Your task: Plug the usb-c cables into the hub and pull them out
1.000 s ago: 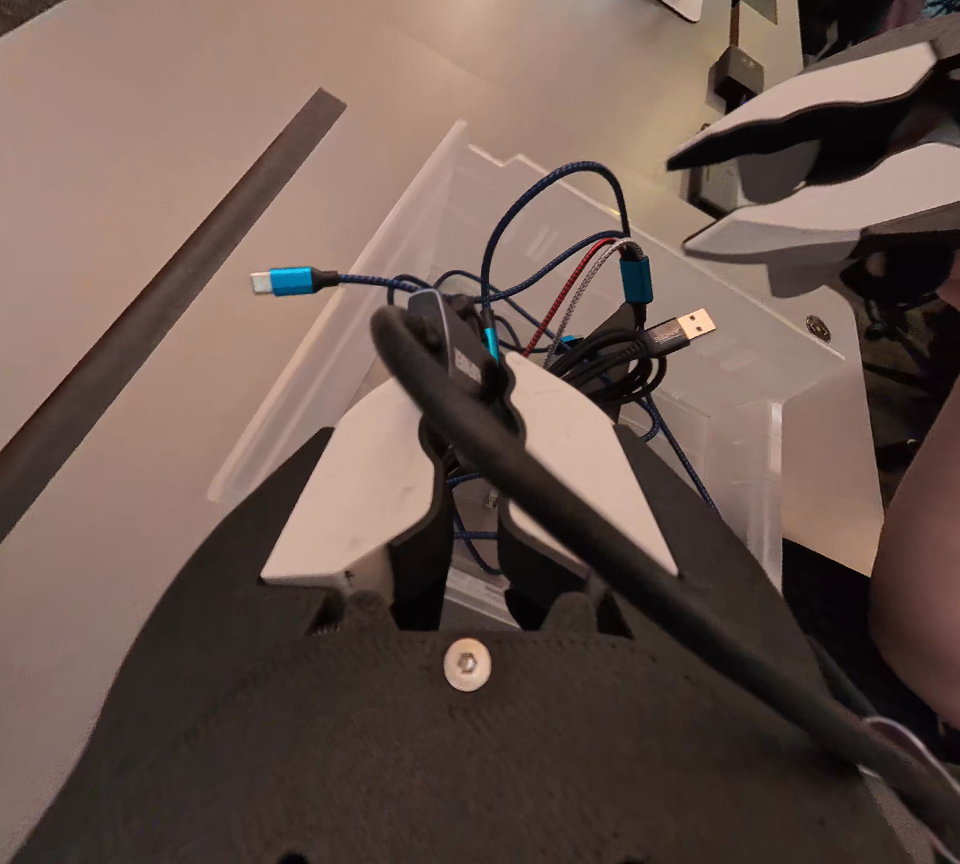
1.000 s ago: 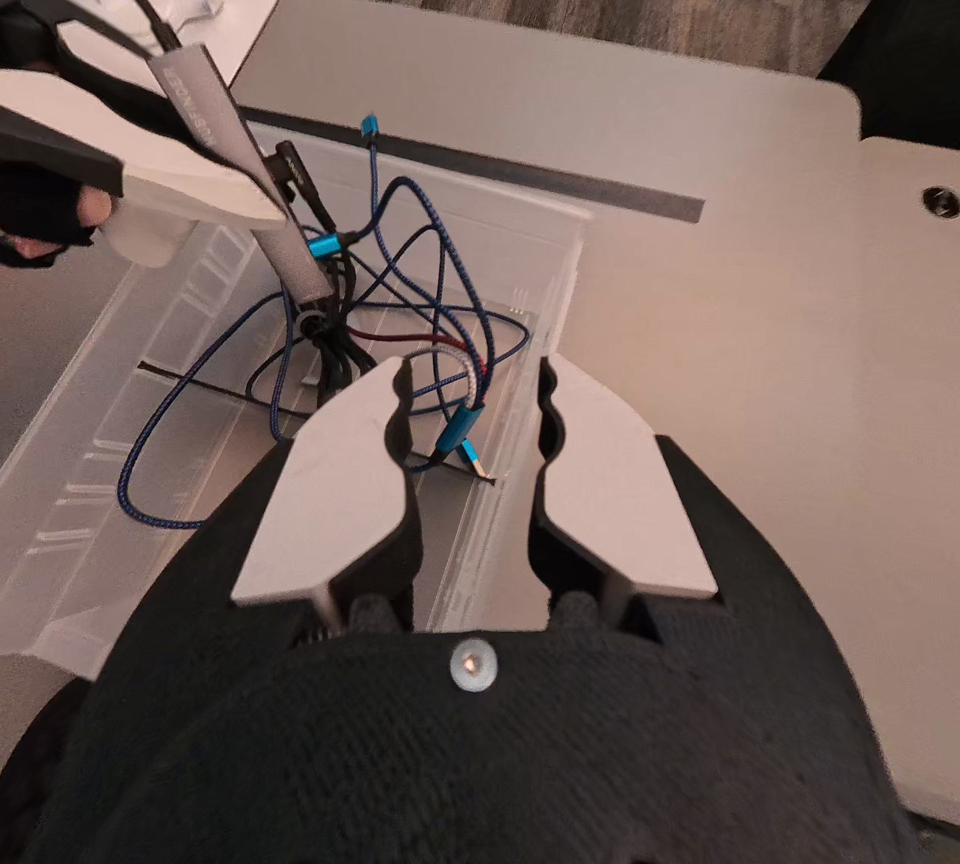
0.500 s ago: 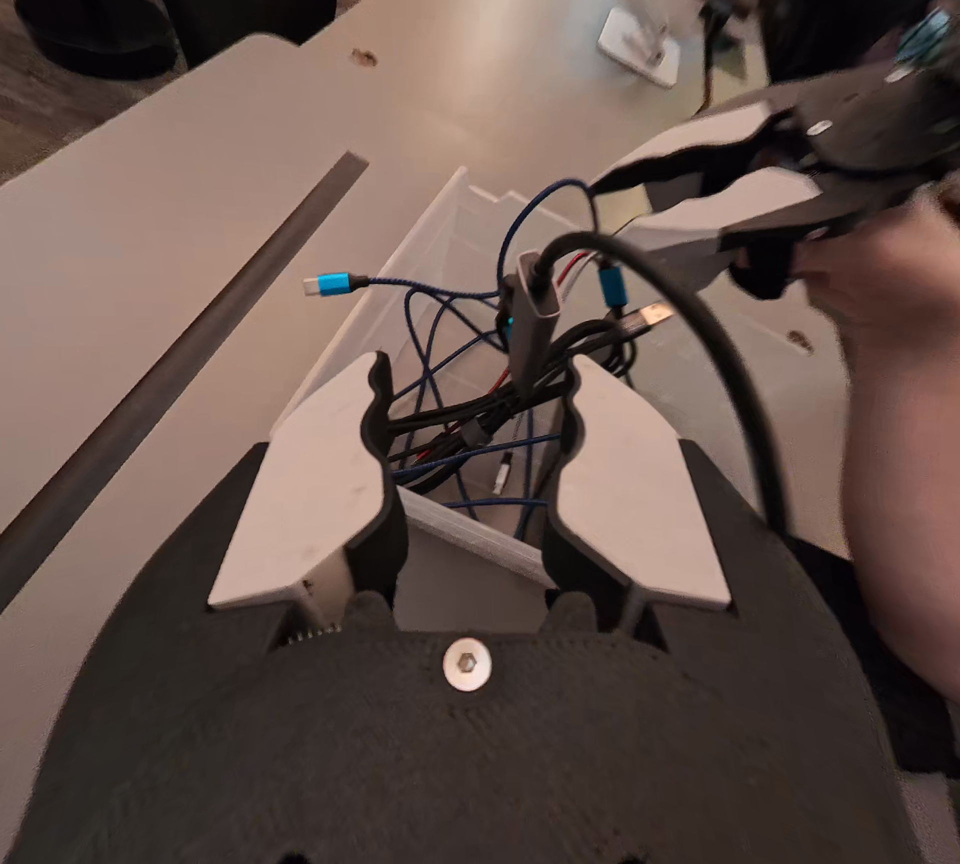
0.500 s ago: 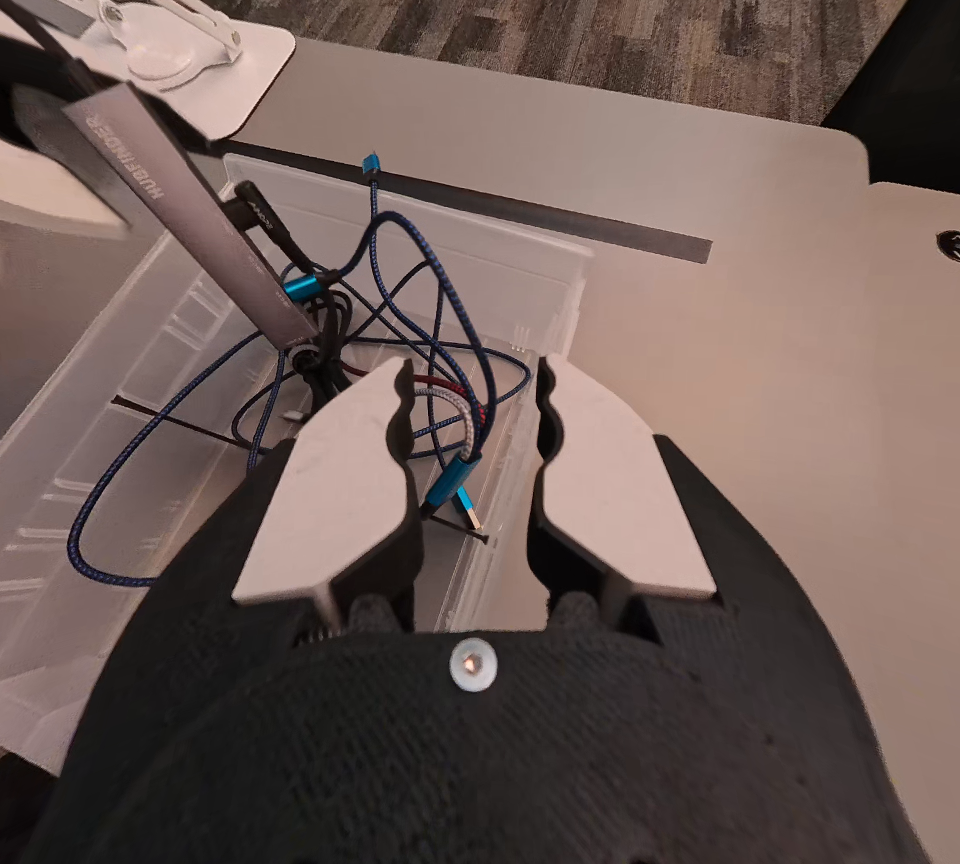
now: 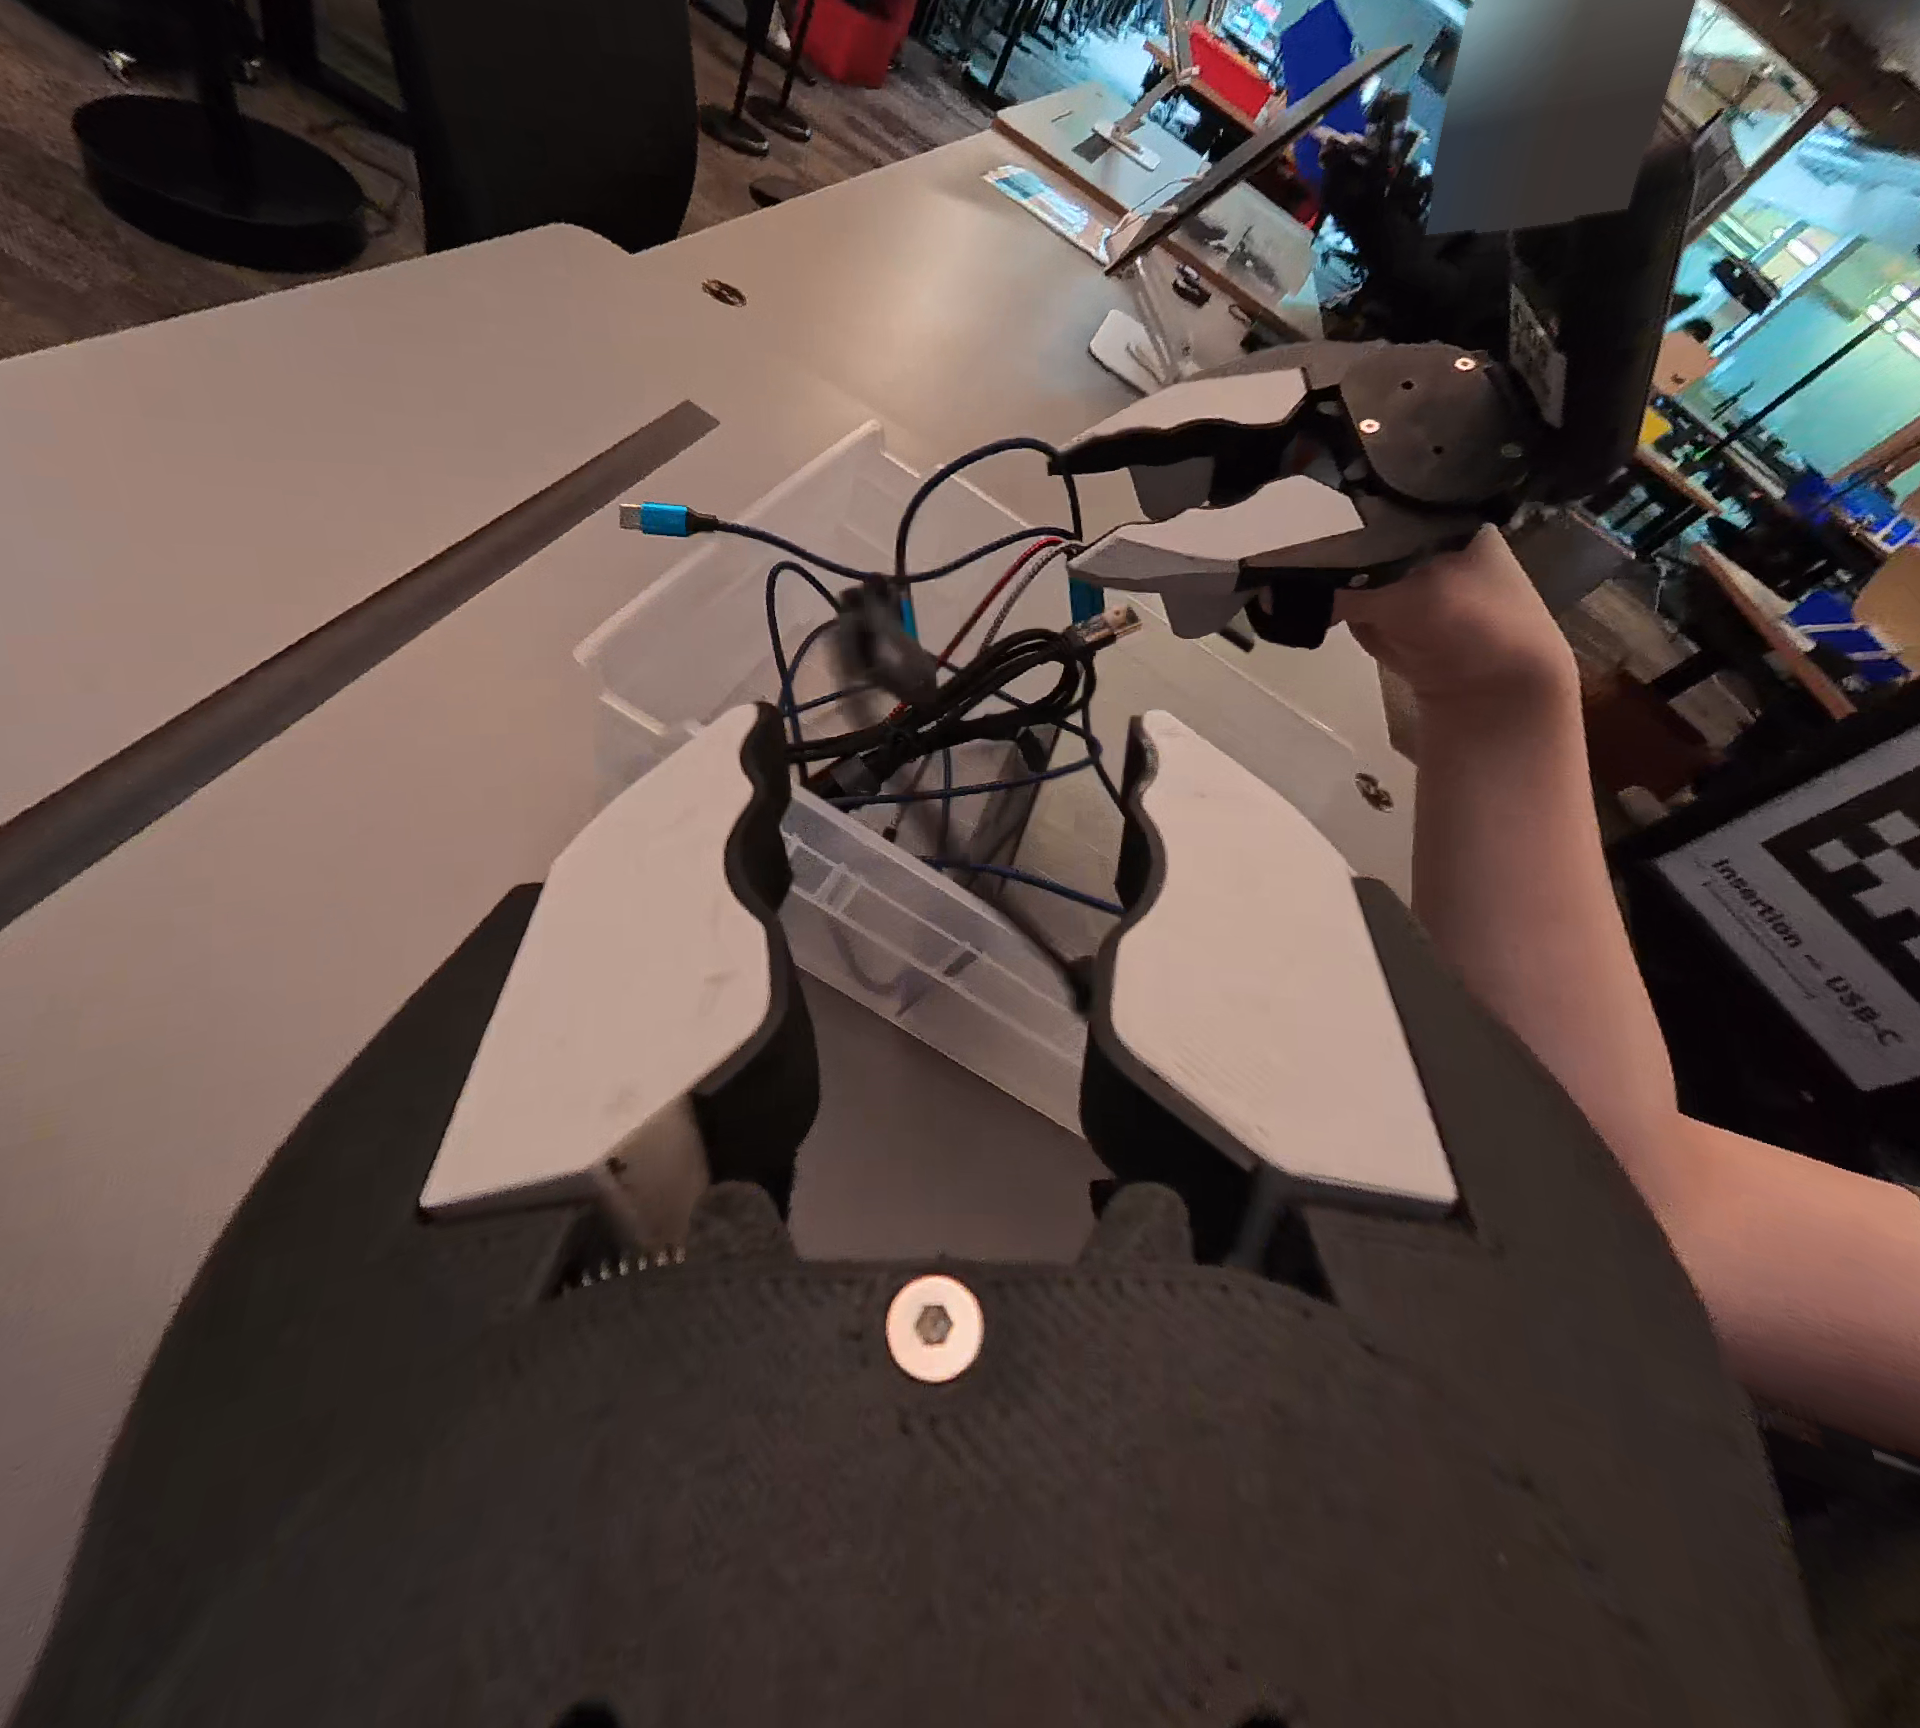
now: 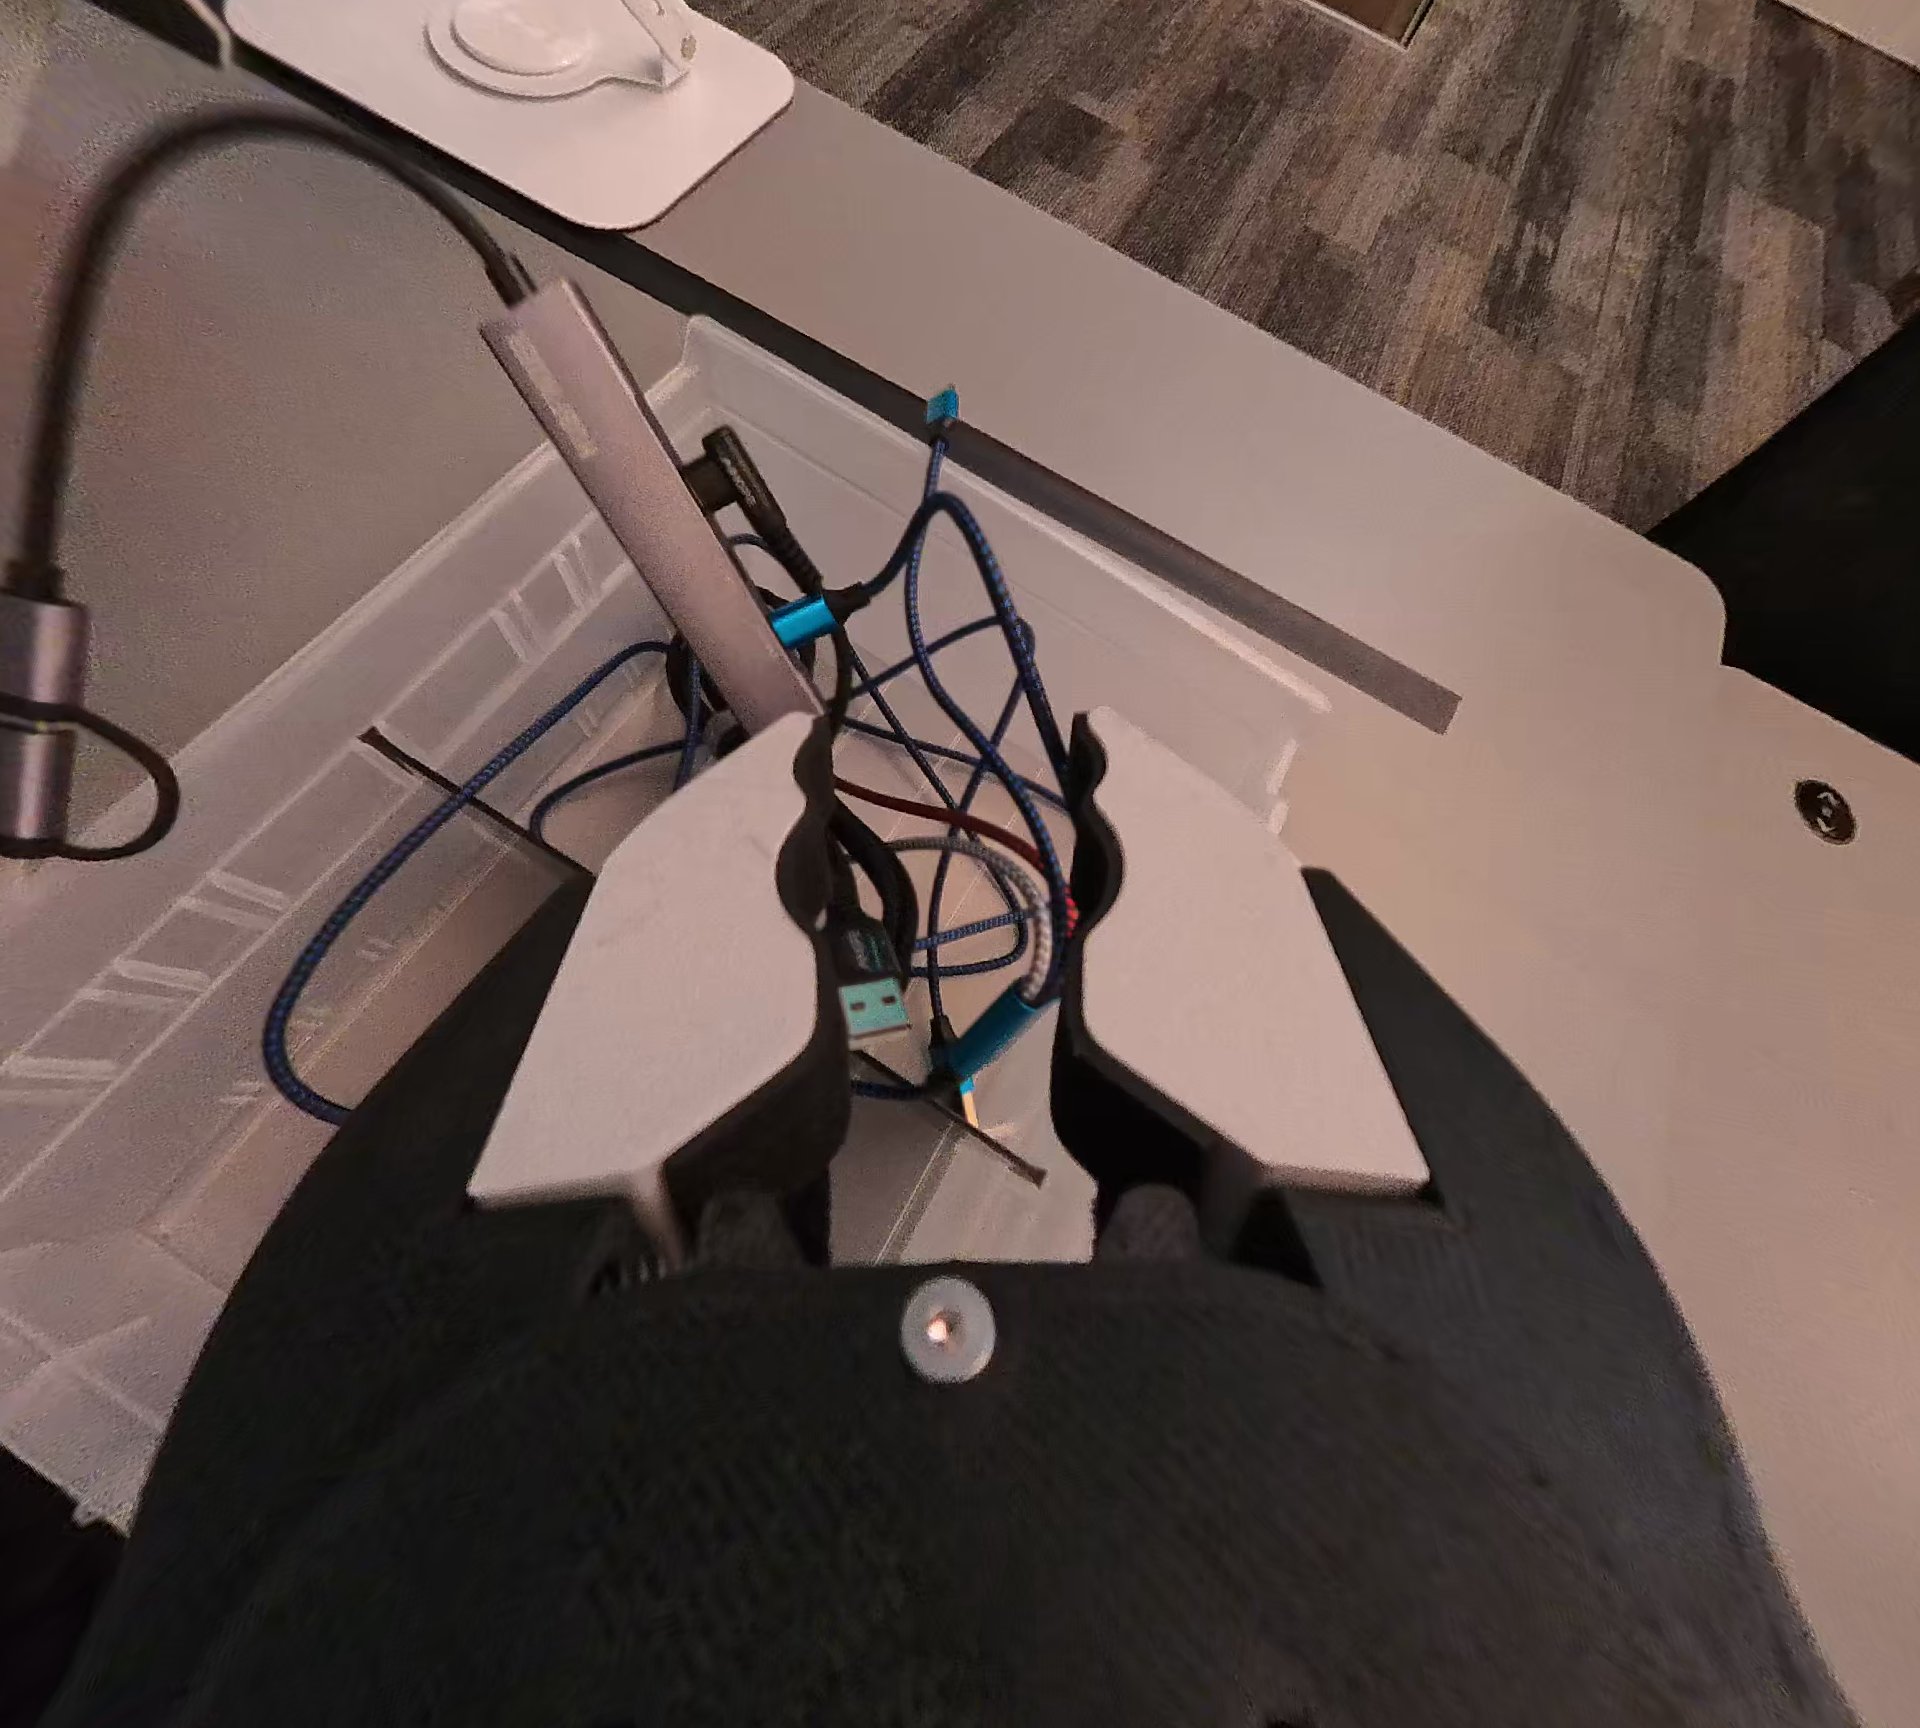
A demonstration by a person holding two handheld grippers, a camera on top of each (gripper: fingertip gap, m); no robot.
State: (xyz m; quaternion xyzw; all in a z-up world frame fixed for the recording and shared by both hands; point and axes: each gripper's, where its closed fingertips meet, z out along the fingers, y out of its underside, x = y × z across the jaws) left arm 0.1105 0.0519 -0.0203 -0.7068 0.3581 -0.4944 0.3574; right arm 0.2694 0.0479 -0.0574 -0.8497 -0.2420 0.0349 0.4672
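A clear plastic bin [image 5: 914,940] holds a tangle of blue, black and red braided cables [image 6: 977,670]. The grey hub [image 6: 644,515] leans tilted in the bin [image 6: 343,712], held by neither gripper; a black plug and a blue plug [image 6: 805,618] sit at its side. Its black lead arcs off to the left. It looks blurred in the left wrist view [image 5: 883,629]. One blue USB-C plug [image 5: 660,519] sticks out over the bin wall. My left gripper [image 5: 951,743] is open and empty, back from the bin. My right gripper [image 6: 943,743] is open above the cables, over a USB-A plug [image 6: 873,1003].
A white monitor stand base [image 6: 509,68] sits behind the bin. A dark slot [image 5: 364,618] runs across the grey table. The person's forearm [image 5: 1507,899] holds the right gripper [image 5: 1081,515]. A checker-marked card [image 5: 1818,899] stands at the right. About 15 centimeters separates my left fingertips from my right. Left tips and right tips are each some 25 centimeters from the dark slot [image 5: 364,618].
My left gripper was shut on the hub and its lead, then opened, let go and drew back and up. The hub now leans in the bin. My right gripper moved in over the cables.
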